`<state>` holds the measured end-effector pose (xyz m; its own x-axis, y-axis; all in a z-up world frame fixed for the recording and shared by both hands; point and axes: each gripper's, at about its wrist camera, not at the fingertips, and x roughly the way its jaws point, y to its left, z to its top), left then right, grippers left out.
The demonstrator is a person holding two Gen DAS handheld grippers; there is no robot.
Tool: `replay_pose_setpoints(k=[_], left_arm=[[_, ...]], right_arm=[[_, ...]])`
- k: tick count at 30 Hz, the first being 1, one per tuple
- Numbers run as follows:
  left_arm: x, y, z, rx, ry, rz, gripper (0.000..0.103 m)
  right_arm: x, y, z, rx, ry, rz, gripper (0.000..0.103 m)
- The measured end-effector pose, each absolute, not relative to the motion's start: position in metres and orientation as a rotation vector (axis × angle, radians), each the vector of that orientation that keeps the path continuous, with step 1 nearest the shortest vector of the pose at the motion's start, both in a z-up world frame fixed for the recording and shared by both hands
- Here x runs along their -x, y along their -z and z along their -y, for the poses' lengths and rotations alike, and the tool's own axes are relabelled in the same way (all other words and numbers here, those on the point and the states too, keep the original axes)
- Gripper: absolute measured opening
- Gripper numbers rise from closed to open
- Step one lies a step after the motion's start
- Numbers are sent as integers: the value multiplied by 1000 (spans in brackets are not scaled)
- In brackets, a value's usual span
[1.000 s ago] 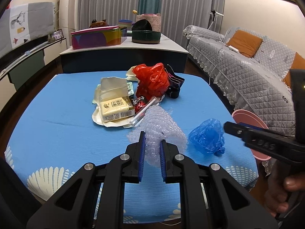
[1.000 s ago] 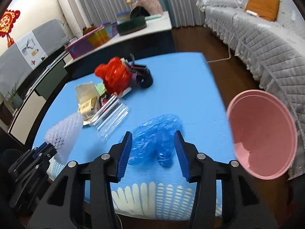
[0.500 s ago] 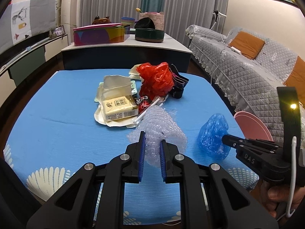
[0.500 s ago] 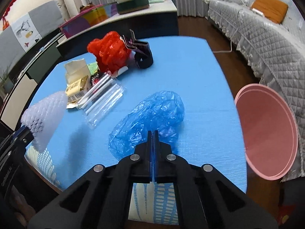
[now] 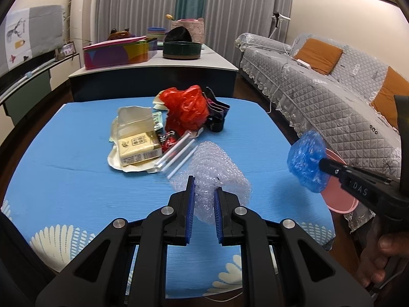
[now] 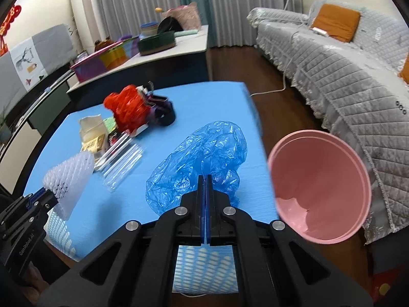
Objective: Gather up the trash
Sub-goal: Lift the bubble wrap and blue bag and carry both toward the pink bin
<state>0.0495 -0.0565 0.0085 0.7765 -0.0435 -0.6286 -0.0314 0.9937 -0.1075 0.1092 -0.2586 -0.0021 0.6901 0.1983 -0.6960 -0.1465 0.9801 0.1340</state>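
A crumpled blue plastic bag is clamped in the right gripper beside the pink bin. Bubble wrap is pinched by the left gripper. Farther from the bin, a red bag and wrappers are left on the blue tablecloth.

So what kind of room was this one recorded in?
Most likely a home living room: a grey quilted sofa with orange cushions, floor-length grey curtains, and a low table under a blue patterned cloth strewn with trash.
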Motion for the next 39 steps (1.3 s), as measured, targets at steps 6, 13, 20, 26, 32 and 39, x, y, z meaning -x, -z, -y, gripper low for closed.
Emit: replay_pose_setpoints(k=[6,13,20,26,32,39], left_arm=[[-50,-9,72,94,35,-684,14],[-54,-13,88,86,76,-690,14],[-71,-25,112,77,143,-675,14],[-92,-34,141,68,215,-657,14],[-118,-40,178,55,335,-651,14],[-145,-41,225,11,493,-642,14]], right_arm=[[-107,-3,280,-77,-149,-759,0],[-107,-4,308,-99,-101,-741,0],[-108,-3,342,-133,-36,-727,0],[-108,-6,373,-155,19,-707,0],[-111,-4,399,-166,80,-701,0],[-118,4,428,-194,133,-711,0]])
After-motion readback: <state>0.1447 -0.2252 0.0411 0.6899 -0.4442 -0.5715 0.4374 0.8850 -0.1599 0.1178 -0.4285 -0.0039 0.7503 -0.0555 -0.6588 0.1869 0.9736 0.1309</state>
